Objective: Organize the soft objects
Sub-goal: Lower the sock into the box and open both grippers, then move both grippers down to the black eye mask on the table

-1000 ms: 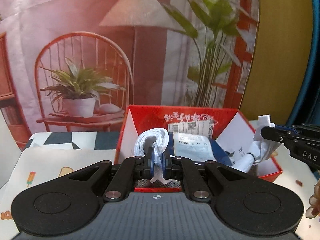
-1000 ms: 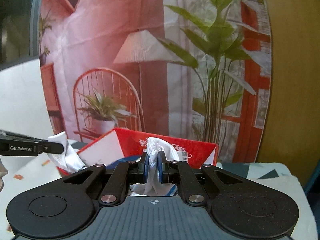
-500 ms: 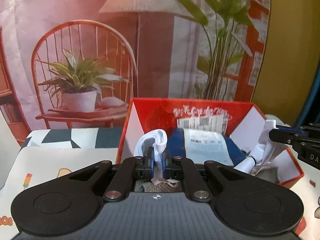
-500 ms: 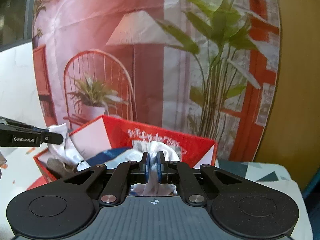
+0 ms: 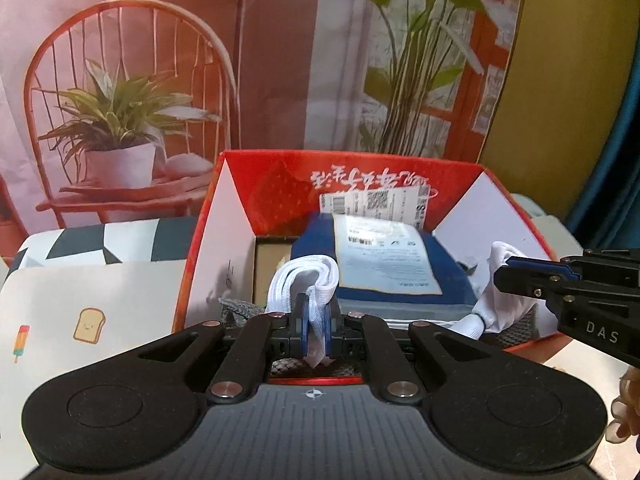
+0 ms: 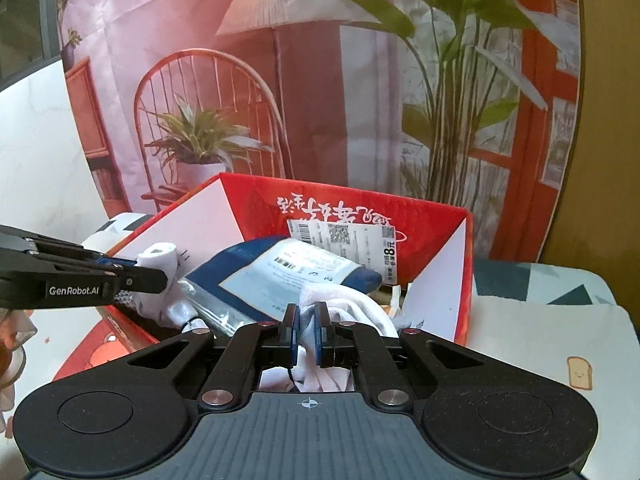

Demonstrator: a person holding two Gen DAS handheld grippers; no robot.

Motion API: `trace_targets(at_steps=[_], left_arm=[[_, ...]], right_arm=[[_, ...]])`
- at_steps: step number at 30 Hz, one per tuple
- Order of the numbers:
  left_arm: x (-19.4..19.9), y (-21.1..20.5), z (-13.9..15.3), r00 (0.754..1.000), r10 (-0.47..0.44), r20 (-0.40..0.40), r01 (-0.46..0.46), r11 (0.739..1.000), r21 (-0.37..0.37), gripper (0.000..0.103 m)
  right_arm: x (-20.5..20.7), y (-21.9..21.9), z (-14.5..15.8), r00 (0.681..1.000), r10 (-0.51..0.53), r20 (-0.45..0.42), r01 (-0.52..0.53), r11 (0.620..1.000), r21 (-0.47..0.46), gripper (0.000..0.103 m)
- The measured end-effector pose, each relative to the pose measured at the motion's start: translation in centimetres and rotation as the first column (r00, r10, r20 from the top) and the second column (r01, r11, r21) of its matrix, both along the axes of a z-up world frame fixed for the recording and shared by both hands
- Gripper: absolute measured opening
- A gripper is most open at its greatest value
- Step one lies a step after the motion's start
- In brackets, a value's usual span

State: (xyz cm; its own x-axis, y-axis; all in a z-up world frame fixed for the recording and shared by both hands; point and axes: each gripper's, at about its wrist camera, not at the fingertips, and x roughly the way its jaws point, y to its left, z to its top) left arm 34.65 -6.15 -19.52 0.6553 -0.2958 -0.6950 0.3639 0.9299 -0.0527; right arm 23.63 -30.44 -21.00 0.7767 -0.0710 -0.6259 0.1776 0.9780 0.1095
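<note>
Box floor (image 5: 276, 258) largely hidden beneath contents

Staged tabletop set resembling a home: behind the red cardboard box (image 5: 360, 184) hangs a creased printed backdrop (image 5: 260, 60) picturing a chair, lamp and plants; beneath the box lies a cartoon-patterned tablecloth (image 5: 92, 300).

Both handheld grippers are matte black. The left gripper (image 5: 316, 326) has blue pads on its fingers (image 5: 305, 320), silver pivot pins, round recesses on each wing, and a white crosshair mark. The right gripper (image 6: 306, 330) looks identical; white lettering marks each one's side.
</note>
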Motion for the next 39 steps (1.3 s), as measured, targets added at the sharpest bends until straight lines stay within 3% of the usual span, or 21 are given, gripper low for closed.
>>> trace_targets(at_steps=[2, 4, 5, 6, 8, 11, 17, 26, 32, 35, 39], left_arm=[[-0.2, 0.4, 0.5, 1.0, 0.001, 0.016, -0.001, 1.0, -0.011, 0.015], [-0.5, 1.0, 1.1, 1.0, 0.005, 0.031, -0.004, 1.0, -0.031, 0.037], [-0.7, 1.2, 1.5, 0.999, 0.01, 0.042, -0.008, 0.999, -0.04, 0.052], [-1.0, 1.6, 1.9, 0.998, 0.014, 0.06, -0.011, 0.999, -0.049, 0.059], [-1.7, 2.1, 2.6, 0.996, 0.013, 0.092, -0.008, 0.998, -0.059, 0.063], [-3.1, 3.0, 3.4, 0.992, 0.0, 0.123, 0.008, 0.998, -0.064, 0.069], [-6.8, 4.4, 2.8, 0.989, -0.038, 0.145, 0.045, 0.998, -0.051, 0.07], [-9.6, 6.7, -1.5, 0.999, -0.025, 0.044, 0.027, 0.998, -0.063, 0.069], [-9.1, 7.1, -5.1, 0.999, 0.014, -0.031, -0.017, 0.997, -0.081, 0.066], [-8.4, 7.0, -6.9, 0.998, 0.025, -0.066, -0.031, 0.995, -0.097, 0.052], [-7.7, 6.7, -8.9, 0.992, 0.05, -0.112, -0.061, 0.993, -0.101, 0.046]], right_arm=[[-0.4, 0.0, 0.3, 1.0, -0.013, 0.014, 0.013, 1.0, -0.015, 0.016], [-0.8, 0.1, 0.8, 0.999, -0.029, 0.037, 0.031, 0.999, -0.043, 0.024], [-1.1, 0.2, 1.0, 0.998, -0.04, 0.045, 0.043, 0.997, -0.062, 0.032], [-1.4, 0.3, 1.3, 0.997, -0.051, 0.057, 0.055, 0.996, -0.077, 0.037], [-2.2, 0.6, 2.0, 0.994, -0.056, 0.095, 0.065, 0.994, -0.094, 0.056], [-3.3, 1.1, 2.6, 0.991, -0.038, 0.127, 0.054, 0.991, -0.122, 0.066], [-6.1, 2.9, 2.4, 0.987, -0.016, 0.163, 0.038, 0.99, -0.133, 0.073], [-10.6, 4.6, -0.6, 0.982, -0.061, 0.177, 0.076, 0.994, -0.078, 0.073], [-11.2, 5.0, -4.7, 0.994, -0.091, 0.067, 0.093, 0.995, -0.031, 0.073], [-11.1, 5.1, -7.2, 0.993, -0.117, 0.011, 0.117, 0.993, -0.013, 0.072], [-10.9, 5.5, -9.8, 0.988, -0.146, -0.048, 0.146, 0.989, -0.004, 0.071]])
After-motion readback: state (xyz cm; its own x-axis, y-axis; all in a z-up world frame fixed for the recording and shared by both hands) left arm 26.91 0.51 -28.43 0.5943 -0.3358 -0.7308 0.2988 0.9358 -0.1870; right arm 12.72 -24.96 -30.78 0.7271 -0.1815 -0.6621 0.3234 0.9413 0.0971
